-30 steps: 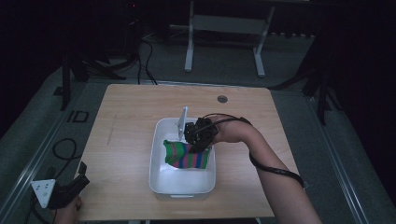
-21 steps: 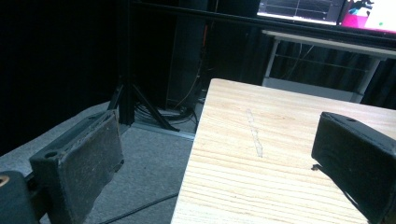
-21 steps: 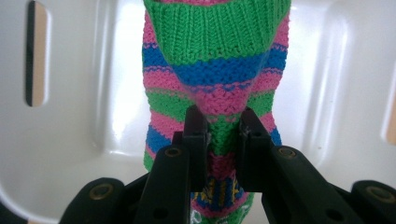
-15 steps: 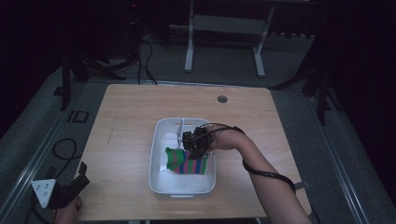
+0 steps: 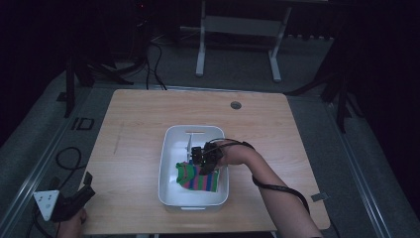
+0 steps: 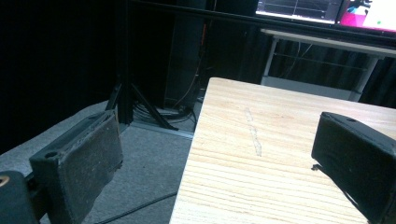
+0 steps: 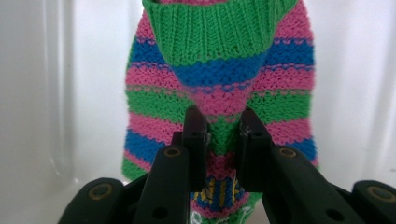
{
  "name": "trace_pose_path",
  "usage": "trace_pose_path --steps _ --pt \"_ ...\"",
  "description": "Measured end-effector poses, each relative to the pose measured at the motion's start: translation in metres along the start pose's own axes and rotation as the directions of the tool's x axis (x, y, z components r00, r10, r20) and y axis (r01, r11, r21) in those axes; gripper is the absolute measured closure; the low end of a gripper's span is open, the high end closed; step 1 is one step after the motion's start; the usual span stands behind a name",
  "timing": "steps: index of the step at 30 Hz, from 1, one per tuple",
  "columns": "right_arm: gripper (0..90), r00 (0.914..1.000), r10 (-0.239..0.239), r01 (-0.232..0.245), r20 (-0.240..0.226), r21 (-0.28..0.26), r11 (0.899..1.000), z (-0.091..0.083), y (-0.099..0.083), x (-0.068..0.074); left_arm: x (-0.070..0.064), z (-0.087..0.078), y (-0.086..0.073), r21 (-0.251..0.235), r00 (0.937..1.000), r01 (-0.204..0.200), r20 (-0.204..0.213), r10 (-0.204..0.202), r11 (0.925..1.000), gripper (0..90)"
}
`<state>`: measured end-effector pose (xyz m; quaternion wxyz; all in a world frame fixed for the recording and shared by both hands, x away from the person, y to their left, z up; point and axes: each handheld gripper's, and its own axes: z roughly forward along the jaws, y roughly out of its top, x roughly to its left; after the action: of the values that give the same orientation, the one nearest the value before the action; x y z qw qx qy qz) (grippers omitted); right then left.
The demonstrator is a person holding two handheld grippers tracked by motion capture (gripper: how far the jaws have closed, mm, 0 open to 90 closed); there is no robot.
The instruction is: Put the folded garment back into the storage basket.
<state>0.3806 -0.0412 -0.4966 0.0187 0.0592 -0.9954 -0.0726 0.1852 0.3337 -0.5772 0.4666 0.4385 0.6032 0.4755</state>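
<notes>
A white tub (image 5: 168,163) sits near the middle of the wooden worktop (image 5: 133,129). Inside it lies a knitted garment (image 5: 198,179) striped green, pink and blue, toward the tub's near end. The right claw (image 5: 200,157) reaches into the tub from its right side, jaws pinched narrow on a raised fold of the knit (image 7: 219,135). A pale upright piece (image 5: 189,144) stands in the tub's far half, just beyond the claw. The left claw (image 5: 74,198) hangs off the worktop's near-left corner, well apart from the tub, jaws spread wide and holding nothing. A small round grommet (image 5: 236,105) lies beyond the tub.
</notes>
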Motion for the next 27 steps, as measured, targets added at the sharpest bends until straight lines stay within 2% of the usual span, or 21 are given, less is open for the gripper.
trace_pose_path --steps 3,5,8,16,21,23,27 --pt "61.0 0.9996 0.028 -0.028 -0.007 0.016 0.999 0.004 0.000 -0.001 0.000 0.000 0.000 0.001 1.0000 -0.002 0.001 0.002 1.0000 2.3" --pt "48.8 0.9989 0.047 -0.047 -0.009 0.014 0.999 0.003 -0.001 -0.002 0.000 0.000 0.000 0.001 1.0000 -0.001 0.001 0.001 1.0000 2.3" --pt "37.5 0.9990 0.044 -0.044 -0.013 0.012 0.999 -0.003 -0.002 -0.002 0.000 0.000 0.000 0.003 1.0000 0.000 0.003 0.000 1.0000 2.3" --pt "28.1 0.9983 0.055 -0.055 -0.018 0.011 0.998 -0.025 -0.004 0.004 0.000 0.000 0.000 0.002 1.0000 -0.001 0.002 0.001 1.0000 2.3" --pt "19.5 0.9972 0.075 -0.074 0.003 -0.050 0.996 -0.044 -0.009 0.005 0.000 0.000 0.000 0.001 1.0000 0.000 0.001 0.000 1.0000 2.3" --pt "13.8 0.9977 0.068 -0.068 -0.003 -0.073 0.995 -0.052 -0.012 0.007 0.000 0.000 0.000 0.000 1.0000 0.001 0.000 -0.001 1.0000 2.3" --pt "13.8 0.9960 0.088 -0.089 -0.013 -0.107 0.990 -0.062 -0.019 0.007 0.000 0.000 0.000 0.000 1.0000 -0.003 0.001 0.003 1.0000 2.3"
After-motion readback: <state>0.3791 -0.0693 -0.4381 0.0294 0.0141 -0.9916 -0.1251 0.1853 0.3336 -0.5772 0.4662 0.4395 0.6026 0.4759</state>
